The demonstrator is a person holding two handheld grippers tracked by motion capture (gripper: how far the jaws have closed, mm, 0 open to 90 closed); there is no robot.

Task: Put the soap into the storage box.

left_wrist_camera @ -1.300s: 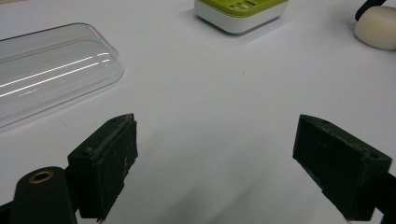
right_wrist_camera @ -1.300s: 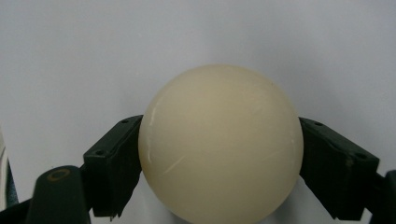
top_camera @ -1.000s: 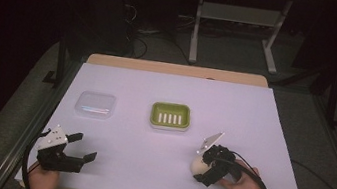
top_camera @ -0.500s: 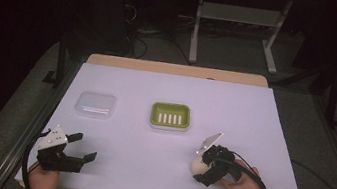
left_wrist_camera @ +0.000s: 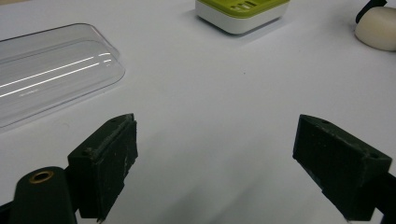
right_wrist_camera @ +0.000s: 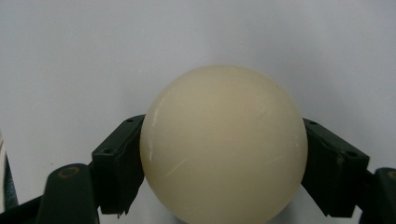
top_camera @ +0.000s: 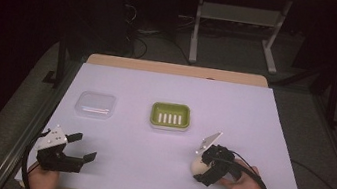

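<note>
Green soap dish (top_camera: 169, 116), mid-table: empty, slotted insert visible. Clear plastic lid (top_camera: 96, 104) beside it, toward left edge, empty. Right gripper (top_camera: 205, 167) clamped on cream soap ball (right_wrist_camera: 224, 144), near front edge. Left gripper (top_camera: 82, 146) jaws apart, front-left corner. Nothing moved since earlier frames.

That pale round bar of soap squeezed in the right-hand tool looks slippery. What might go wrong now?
1. The cream soap is rounded and smooth, and the right gripper pinches it only at its two sides, so it may squirt out.
2. If it drops, it could roll across the white table and miss the green soap dish.
3. The left gripper rests open and far away, too distant to catch it.
</note>
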